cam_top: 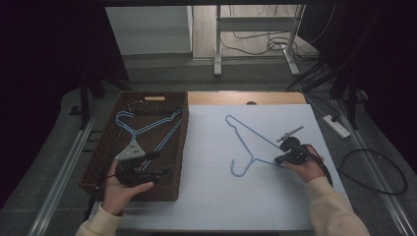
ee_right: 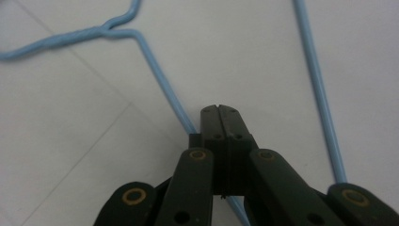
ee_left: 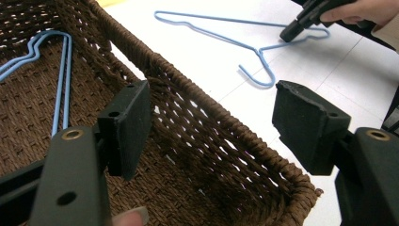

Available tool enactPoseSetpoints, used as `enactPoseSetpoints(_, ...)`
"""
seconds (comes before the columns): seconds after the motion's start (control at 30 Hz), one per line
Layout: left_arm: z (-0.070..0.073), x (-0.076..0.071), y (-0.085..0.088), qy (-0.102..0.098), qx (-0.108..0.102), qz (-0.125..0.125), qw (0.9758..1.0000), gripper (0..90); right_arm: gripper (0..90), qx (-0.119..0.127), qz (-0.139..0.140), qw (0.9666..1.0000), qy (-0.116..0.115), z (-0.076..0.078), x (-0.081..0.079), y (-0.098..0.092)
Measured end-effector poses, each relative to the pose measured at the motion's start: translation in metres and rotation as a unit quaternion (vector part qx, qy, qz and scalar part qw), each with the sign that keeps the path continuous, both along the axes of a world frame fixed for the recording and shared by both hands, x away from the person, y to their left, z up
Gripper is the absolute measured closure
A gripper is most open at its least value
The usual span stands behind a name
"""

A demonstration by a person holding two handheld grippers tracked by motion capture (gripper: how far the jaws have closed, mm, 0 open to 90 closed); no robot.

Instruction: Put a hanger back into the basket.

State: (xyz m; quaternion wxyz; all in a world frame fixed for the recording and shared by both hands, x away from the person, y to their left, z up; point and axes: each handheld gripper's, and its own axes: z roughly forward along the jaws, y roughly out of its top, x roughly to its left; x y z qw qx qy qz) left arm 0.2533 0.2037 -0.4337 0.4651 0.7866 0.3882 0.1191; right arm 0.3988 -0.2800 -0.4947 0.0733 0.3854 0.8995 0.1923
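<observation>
A blue wire hanger [cam_top: 252,158] lies flat on the white sheet, its hook toward me. My right gripper [cam_top: 279,160] is shut on the hanger's [ee_right: 160,70] lower wire, just right of the neck; in the right gripper view the wire runs under the closed tips of that gripper [ee_right: 220,109]. Two more blue hangers [cam_top: 147,129] lie inside the brown woven basket [cam_top: 183,147] on the left. Held over the basket's near right corner, my left gripper [cam_top: 161,163] is open. Nothing sits between the wide-apart jaws of the left gripper [ee_left: 211,122], which look across the basket rim [ee_left: 188,80].
A white sheet [cam_top: 221,196] covers the table to the right of the basket. A power strip [cam_top: 337,125] and cables lie on the floor at the right. Desk legs [cam_top: 217,49] stand beyond the table's far edge.
</observation>
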Motion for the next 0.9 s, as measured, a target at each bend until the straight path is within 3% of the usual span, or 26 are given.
enactPoseSetpoints(0.4,0.002,-0.001,0.002,-0.002,-0.004,0.001,1.0000,29.3,90.0,0.035,0.022,0.9988,0.026,-0.003,-0.022,0.005)
enactPoseSetpoints(0.9,0.002,-0.001,0.003,-0.001,-0.008,0.002,1.0000,29.3,90.0,0.055,0.073,0.9952,0.035,-0.007,-0.052,0.029)
